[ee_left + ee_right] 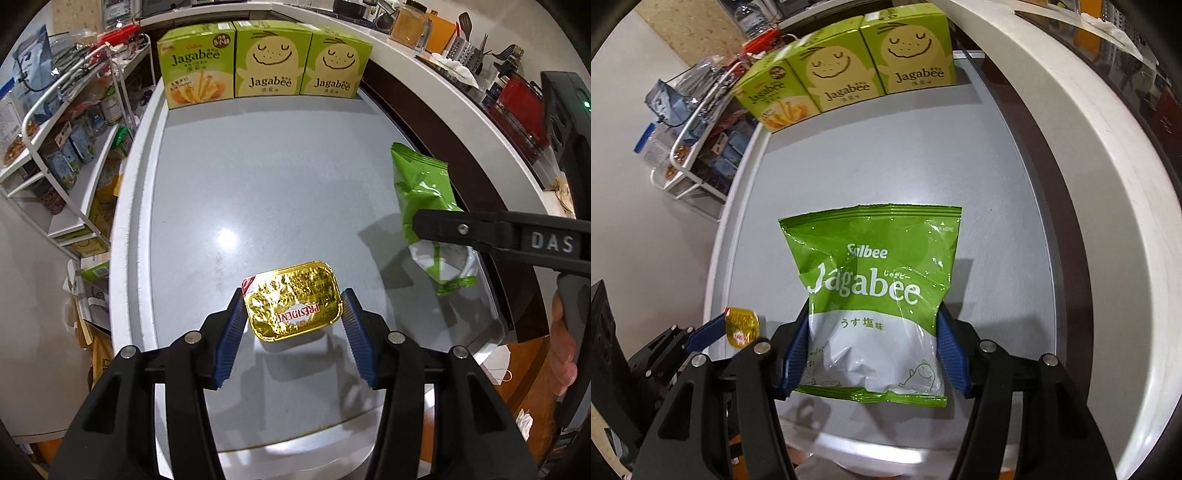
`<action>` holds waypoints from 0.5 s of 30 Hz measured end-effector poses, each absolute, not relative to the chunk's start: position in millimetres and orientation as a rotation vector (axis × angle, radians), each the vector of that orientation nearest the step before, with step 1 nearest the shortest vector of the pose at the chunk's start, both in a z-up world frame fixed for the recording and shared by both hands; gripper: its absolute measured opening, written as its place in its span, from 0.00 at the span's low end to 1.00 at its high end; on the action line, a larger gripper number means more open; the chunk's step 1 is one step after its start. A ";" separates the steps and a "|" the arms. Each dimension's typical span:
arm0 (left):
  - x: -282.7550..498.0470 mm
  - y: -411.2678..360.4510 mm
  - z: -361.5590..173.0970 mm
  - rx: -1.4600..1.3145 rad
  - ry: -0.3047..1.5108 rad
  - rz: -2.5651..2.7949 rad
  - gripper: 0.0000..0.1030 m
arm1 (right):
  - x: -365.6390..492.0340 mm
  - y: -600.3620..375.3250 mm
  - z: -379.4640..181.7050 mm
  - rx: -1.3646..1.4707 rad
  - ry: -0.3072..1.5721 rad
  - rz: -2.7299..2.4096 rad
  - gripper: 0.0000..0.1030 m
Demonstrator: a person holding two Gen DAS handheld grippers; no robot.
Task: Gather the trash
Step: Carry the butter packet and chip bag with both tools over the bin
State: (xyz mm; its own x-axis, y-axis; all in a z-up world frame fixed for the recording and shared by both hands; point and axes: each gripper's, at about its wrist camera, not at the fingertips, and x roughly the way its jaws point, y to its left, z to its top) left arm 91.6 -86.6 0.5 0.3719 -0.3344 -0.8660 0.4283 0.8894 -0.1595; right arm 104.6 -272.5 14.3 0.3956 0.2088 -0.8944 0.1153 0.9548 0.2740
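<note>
1. The left hand-held gripper (293, 314) is clamped on a gold foil butter tub (293, 301), held above the table (258, 184) near its front edge.
2. The right hand-held gripper (871, 347) is clamped on a green snack bag (875, 280), above the table near its right edge.
3. Three green boxes (273, 59) line the back edge.

the butter tub (293, 299) has a crinkled gold foil lid, shiny. the snack bag (877, 295) is glossy plastic film, creased. the three boxes (266, 64) look like matt printed card. the grey tabletop (258, 184) is smooth with a soft sheen. ribbed blue pads (232, 332) sit on matt black plastic fingers.
</note>
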 end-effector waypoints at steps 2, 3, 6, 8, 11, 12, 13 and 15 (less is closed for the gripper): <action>87.7 -82.3 4.3 0.094 1.078 -0.487 0.51 | 95.8 -270.2 20.2 0.309 1.157 0.075 0.58; 84.2 -79.8 6.9 0.092 1.073 -0.486 0.51 | 90.7 -270.0 23.1 0.309 1.153 0.084 0.58; 76.3 -74.4 13.7 0.092 1.062 -0.485 0.51 | 75.4 -268.1 31.5 0.312 1.141 0.119 0.58; 70.2 -70.7 18.5 0.093 1.055 -0.486 0.51 | 65.1 -266.0 36.3 0.314 1.137 0.145 0.58; 59.0 -65.3 25.0 0.096 1.044 -0.494 0.51 | 47.8 -262.0 42.5 0.314 1.136 0.184 0.58; 54.5 -63.6 27.0 0.101 1.040 -0.495 0.51 | 41.3 -260.7 43.8 0.312 1.137 0.197 0.58; 49.5 -61.9 28.9 0.106 1.037 -0.497 0.51 | 34.2 -258.1 45.6 0.307 1.138 0.215 0.58; 41.1 -60.0 31.4 0.112 1.034 -0.500 0.51 | 24.1 -254.5 48.4 0.294 1.140 0.238 0.58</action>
